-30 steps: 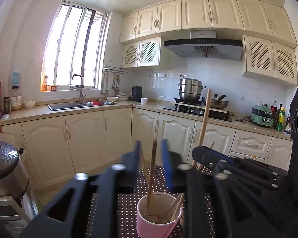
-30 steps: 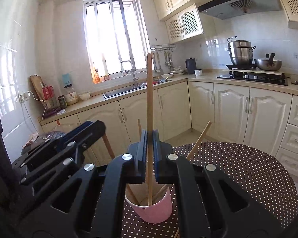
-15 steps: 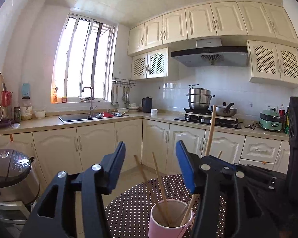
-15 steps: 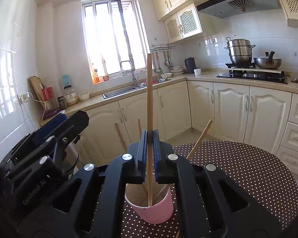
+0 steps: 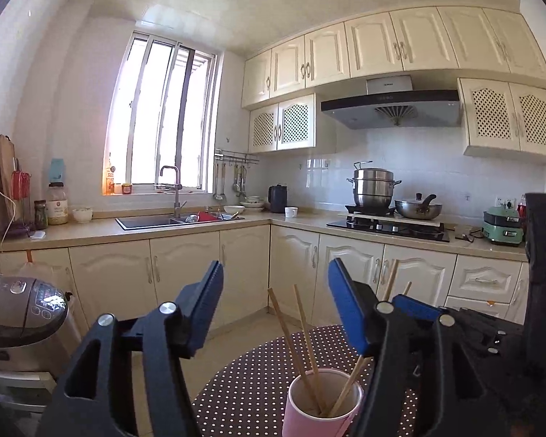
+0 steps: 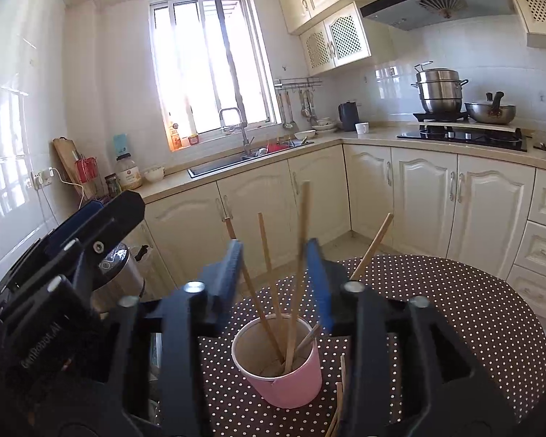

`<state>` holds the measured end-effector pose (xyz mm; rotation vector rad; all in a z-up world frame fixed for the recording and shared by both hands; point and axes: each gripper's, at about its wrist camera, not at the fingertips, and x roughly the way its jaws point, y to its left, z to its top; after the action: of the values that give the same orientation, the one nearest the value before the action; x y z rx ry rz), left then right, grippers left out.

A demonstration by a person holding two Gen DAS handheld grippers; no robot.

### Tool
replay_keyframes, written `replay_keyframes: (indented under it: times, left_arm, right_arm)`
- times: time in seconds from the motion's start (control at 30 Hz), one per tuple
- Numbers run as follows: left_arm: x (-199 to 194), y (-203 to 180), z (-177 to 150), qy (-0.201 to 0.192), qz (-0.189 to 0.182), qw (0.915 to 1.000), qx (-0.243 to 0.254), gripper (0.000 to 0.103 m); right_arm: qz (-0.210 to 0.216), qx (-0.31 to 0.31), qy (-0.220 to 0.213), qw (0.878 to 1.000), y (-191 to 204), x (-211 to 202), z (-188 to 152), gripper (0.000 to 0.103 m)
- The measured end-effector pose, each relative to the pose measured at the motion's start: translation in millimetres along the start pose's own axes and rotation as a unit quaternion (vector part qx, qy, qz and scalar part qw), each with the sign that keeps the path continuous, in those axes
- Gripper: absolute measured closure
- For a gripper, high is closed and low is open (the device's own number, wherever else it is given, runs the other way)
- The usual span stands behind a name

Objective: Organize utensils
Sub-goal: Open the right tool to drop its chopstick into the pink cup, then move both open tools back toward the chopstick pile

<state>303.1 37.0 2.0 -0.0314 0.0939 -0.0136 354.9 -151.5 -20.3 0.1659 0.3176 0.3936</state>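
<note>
A pink paper cup [image 6: 278, 360] stands on the dark polka-dot table [image 6: 455, 313] and holds several wooden chopsticks [image 6: 269, 276]. My right gripper [image 6: 275, 266] is open just above the cup; one blurred chopstick [image 6: 301, 255] stands loose between its blue fingers, its lower end in the cup. In the left wrist view the cup [image 5: 322, 400] sits low, with chopsticks [image 5: 298, 335] leaning in it. My left gripper [image 5: 275, 302] is wide open and empty, above and behind the cup. The right gripper's body [image 5: 455, 335] is at the right of that view.
More chopsticks [image 6: 340, 393] lie on the table beside the cup. A rice cooker [image 5: 22, 313] stands on a stand left of the table. Cream cabinets, a sink [image 6: 233, 158] and a stove with pots [image 6: 444, 91] line the far walls.
My right gripper opened and let go of the tall chopstick, which dropped down into the cup. My left gripper had opened earlier, rose and drew back from the cup.
</note>
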Motion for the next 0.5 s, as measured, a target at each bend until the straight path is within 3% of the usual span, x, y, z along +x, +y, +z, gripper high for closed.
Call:
replay_keyframes:
  times: [0.5]
  left_arm:
    - [-22,2,11,-0.008,0.01,0.9999,0.0,0.044]
  right_arm:
    - [-0.003,-0.011,-0.015,1.0,5,-32,8,0.057]
